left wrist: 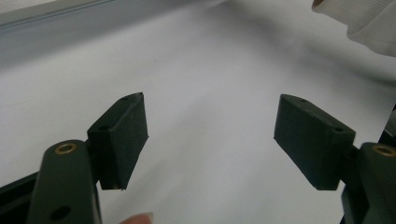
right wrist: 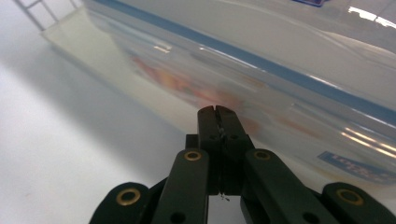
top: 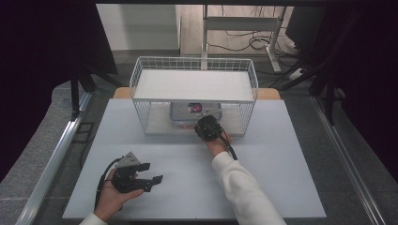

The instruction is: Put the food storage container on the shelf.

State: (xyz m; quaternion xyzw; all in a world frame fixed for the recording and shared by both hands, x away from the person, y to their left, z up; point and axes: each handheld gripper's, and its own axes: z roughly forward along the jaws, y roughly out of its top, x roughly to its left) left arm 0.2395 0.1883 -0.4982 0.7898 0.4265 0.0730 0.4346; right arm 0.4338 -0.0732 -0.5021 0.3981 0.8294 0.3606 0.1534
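One plastic box in one wire rack; two grippers.

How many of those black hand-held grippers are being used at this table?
2. The left gripper rests in a hand at the table's near left, jaws open and empty. The right gripper, jaws shut, is at the lidded plastic box under the wire shelf.

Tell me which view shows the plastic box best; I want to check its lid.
The right gripper view: the box is close, with its blue lid seal and clear wall sharp enough to read. The high view gives the box small, under the wire rack's shelf. The left gripper view faces bare table.
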